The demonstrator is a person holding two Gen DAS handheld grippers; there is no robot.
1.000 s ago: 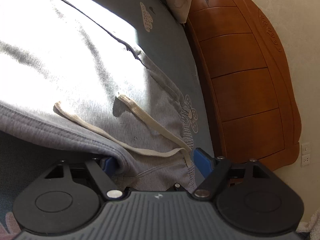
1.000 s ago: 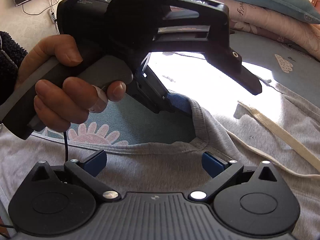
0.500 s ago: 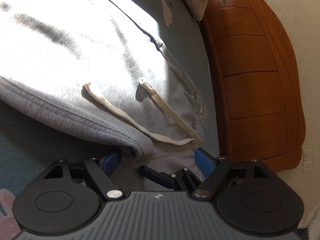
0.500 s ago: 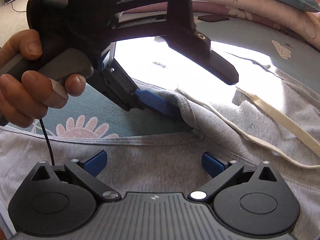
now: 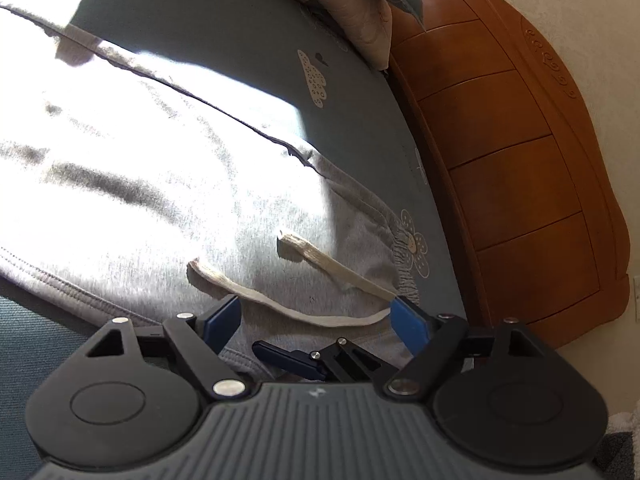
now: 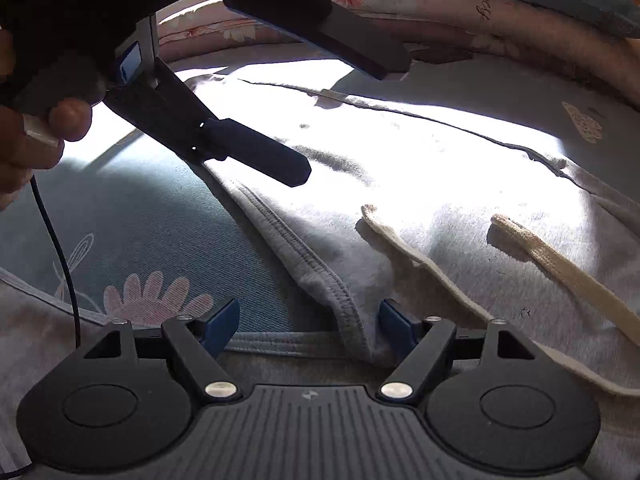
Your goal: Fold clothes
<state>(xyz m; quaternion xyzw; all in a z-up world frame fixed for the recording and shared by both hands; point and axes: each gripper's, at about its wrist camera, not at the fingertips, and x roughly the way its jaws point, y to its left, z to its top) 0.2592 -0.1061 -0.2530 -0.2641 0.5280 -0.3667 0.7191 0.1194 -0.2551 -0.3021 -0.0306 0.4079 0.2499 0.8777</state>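
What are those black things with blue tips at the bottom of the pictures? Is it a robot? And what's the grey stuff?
It's not a robot. A person holds a pair of tongs in each hand, and a little camera rides on each pair. One picture looks along the left tongs. The other looks along the right tongs, and there you also see the hand gripping the left pair. A grey piece of clothing with cream drawstrings lies on the flowery bed sheet. The left tongs are open and hold nothing. The right tongs are closing around the clothing's stitched edge but are not pinching it yet.
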